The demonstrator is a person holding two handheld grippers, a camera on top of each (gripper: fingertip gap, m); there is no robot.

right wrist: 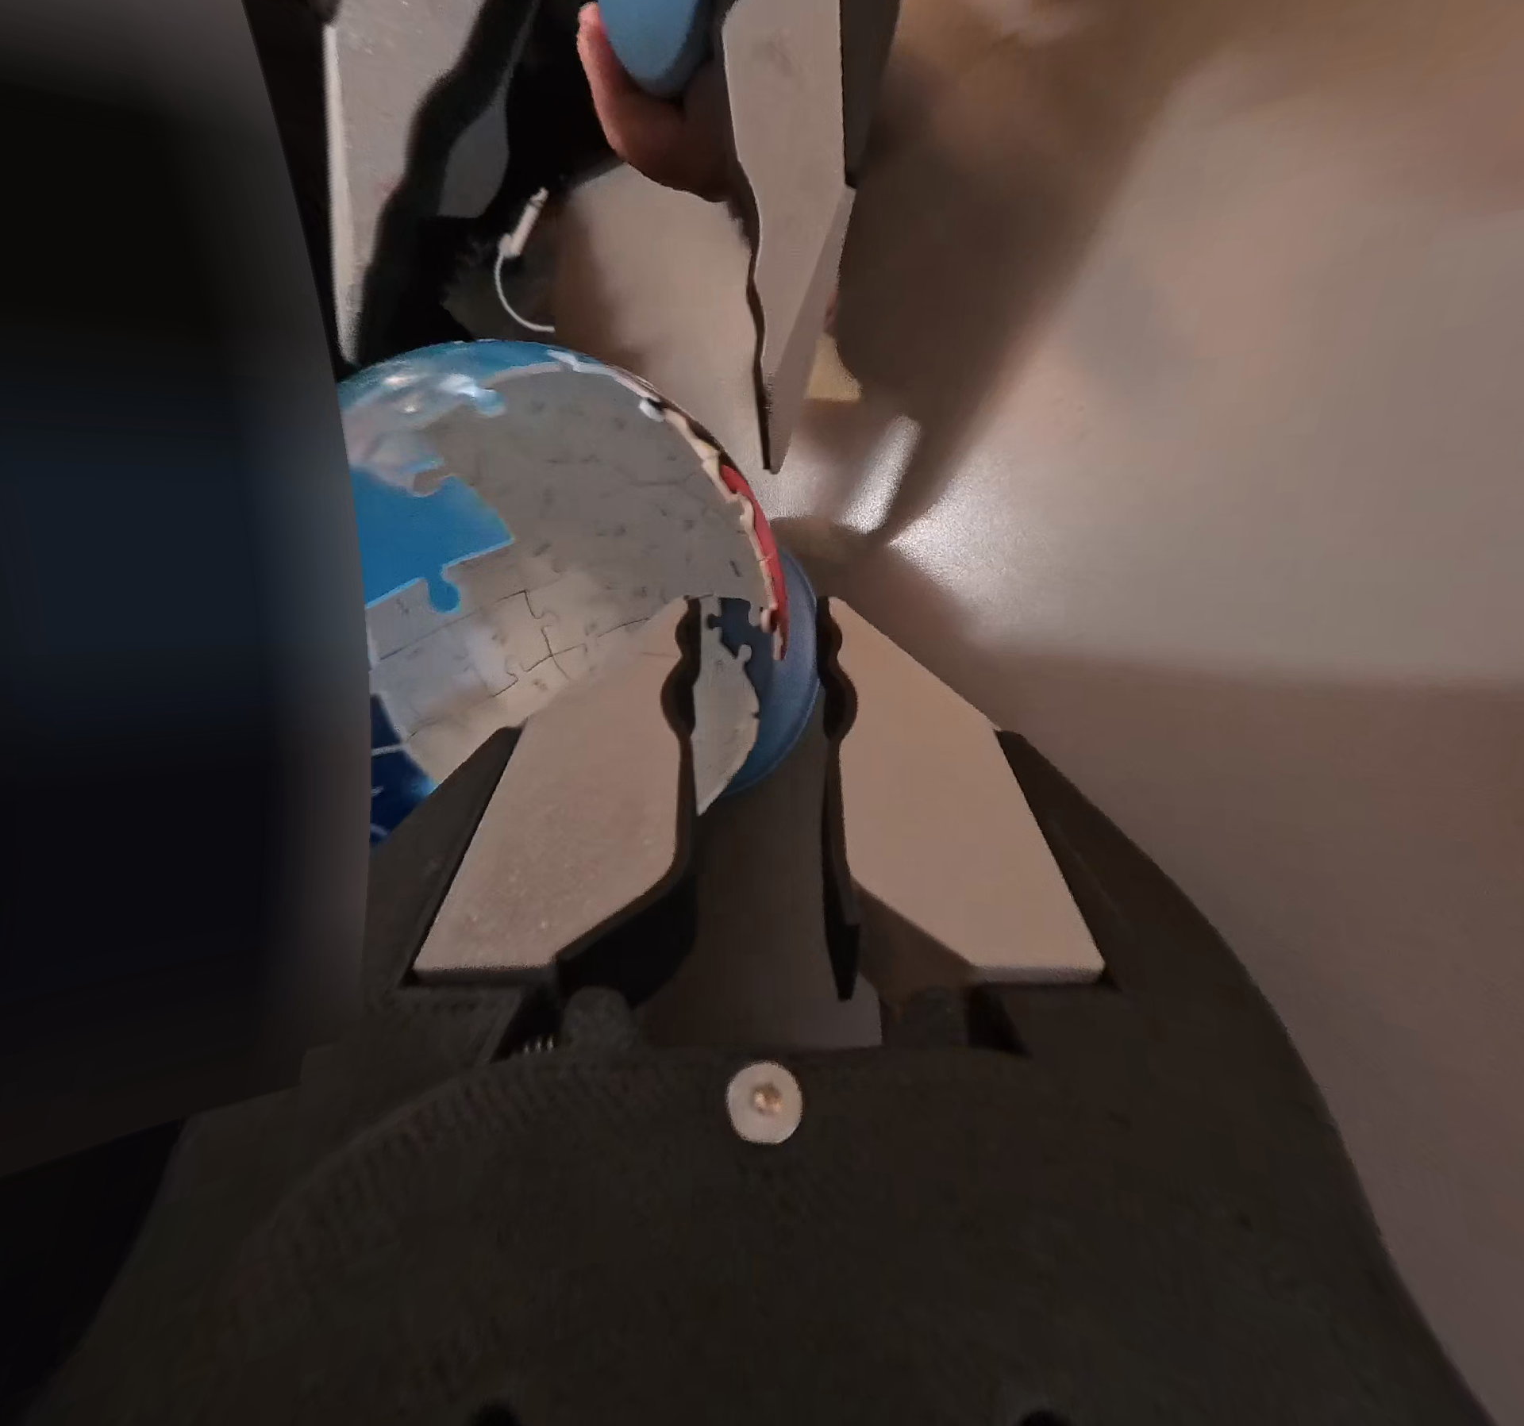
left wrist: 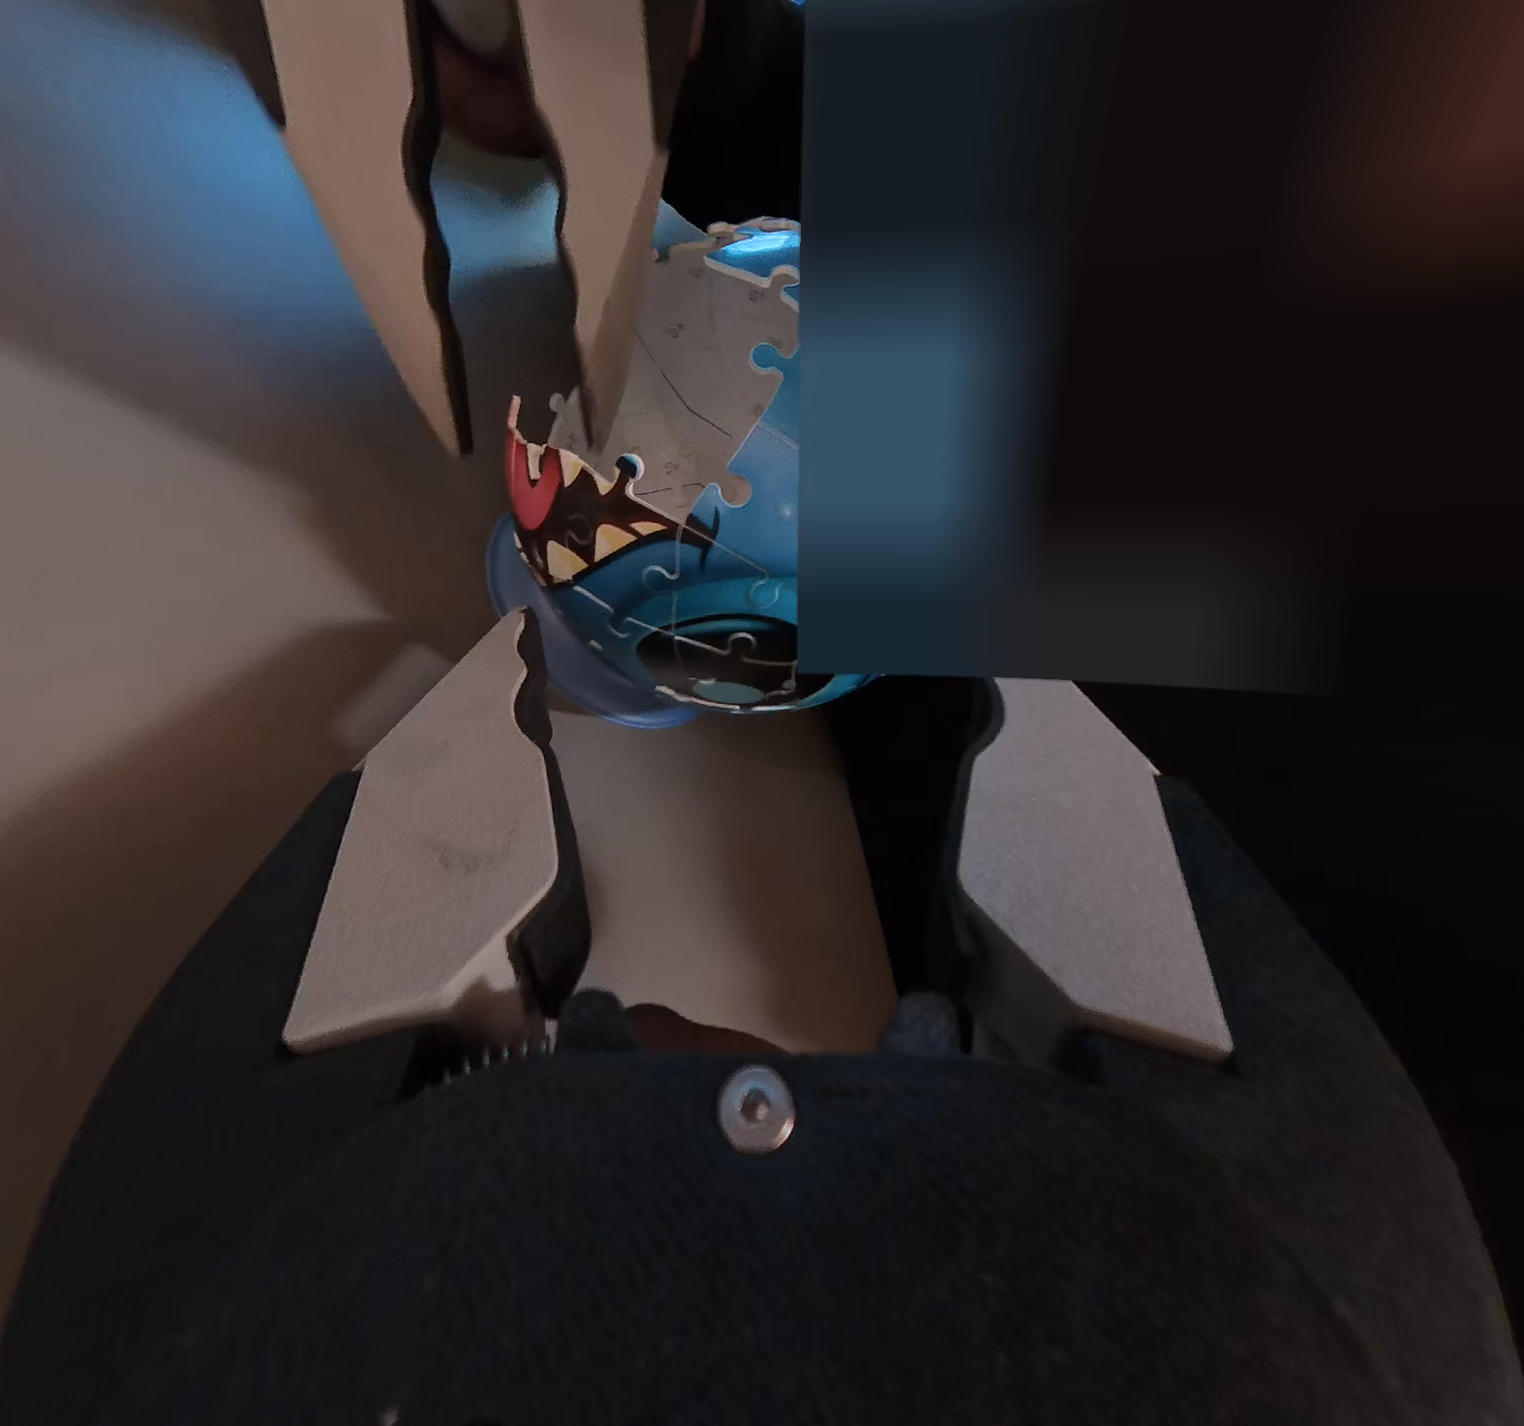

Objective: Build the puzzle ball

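A: What is the right gripper (right wrist: 754,644) doing?
B: Its fingers pinch the rim of the puzzle ball (right wrist: 561,545), one inside the unfinished shell, one outside.
A: And the left gripper (left wrist: 742,661)?
B: Spread wide, fingers on either side of the ball's near end; its right tip is hidden behind a blur.
A: Where is the ball?
B: Between both grippers, above the beige table (right wrist: 1154,479).

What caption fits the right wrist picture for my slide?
Right gripper pinches the rim of the half-built blue puzzle ball, grey inside showing, left gripper open behind.
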